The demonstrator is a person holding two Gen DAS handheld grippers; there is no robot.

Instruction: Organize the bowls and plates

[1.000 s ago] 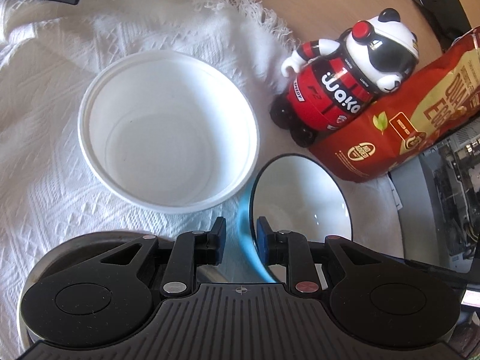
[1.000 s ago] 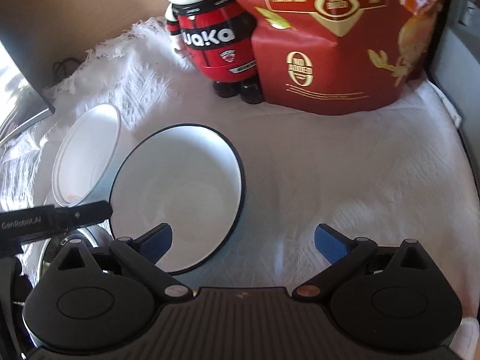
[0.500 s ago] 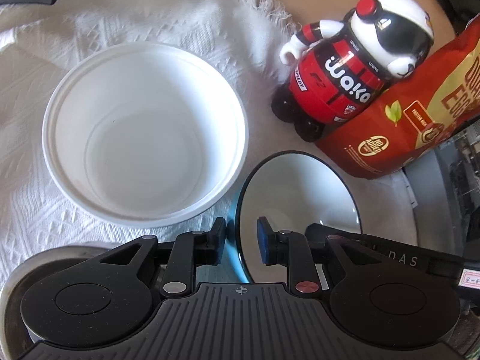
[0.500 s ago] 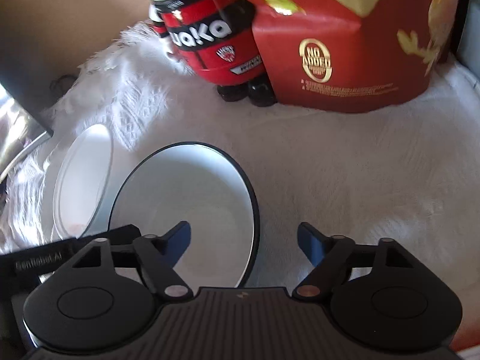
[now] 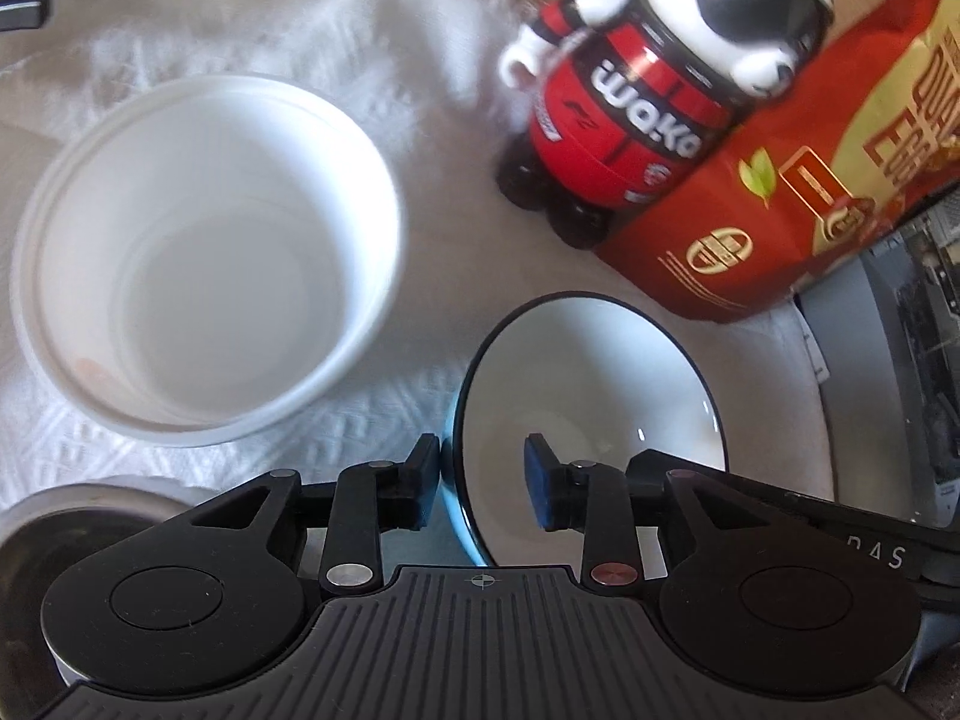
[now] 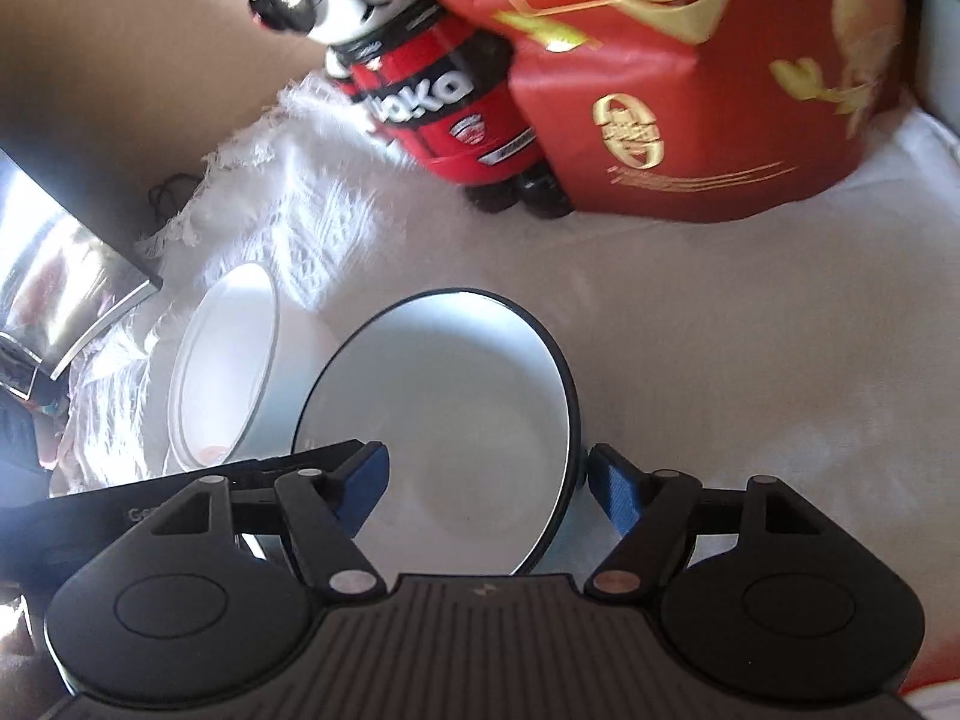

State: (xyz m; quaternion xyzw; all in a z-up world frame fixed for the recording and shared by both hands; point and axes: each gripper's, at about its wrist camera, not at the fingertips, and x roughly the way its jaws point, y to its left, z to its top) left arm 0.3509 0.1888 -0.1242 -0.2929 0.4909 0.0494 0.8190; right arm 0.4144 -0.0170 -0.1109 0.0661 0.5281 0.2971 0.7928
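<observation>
A handover at the enamel bowl [image 5: 591,384], a white dish with a dark rim and pale blue outside, tilted on the white cloth [image 5: 372,90] that covers the desk [image 6: 120,90]. The left gripper [image 5: 480,483] has its fingers [image 5: 420,480] astride the bowl's near-left rim, one outside, one inside; they are opening and no pad presses on the rim, so this grip reads as released. The right gripper [image 6: 483,489] straddles the opposite rim, its fingers [image 6: 612,489] closing; a narrow gap shows beside the outer pad, so the bowl is bracketed but, as far as the view tells, not yet clamped. The white bowl [image 5: 204,252] sits empty on the cloth just left of the enamel bowl, near but not nested with it. A steel bowl [image 5: 72,516] shows only in part at the lower left, under the left gripper. Behind stand a panda figure [image 5: 654,102] and a red bag [image 5: 798,192], neither part of the task. Judged from this, nothing is yet stacked: three vessels lie separately, and the sorting is at an early stage, with nesting or placing of each piece still to do. No plate can be made out with certainty.
</observation>
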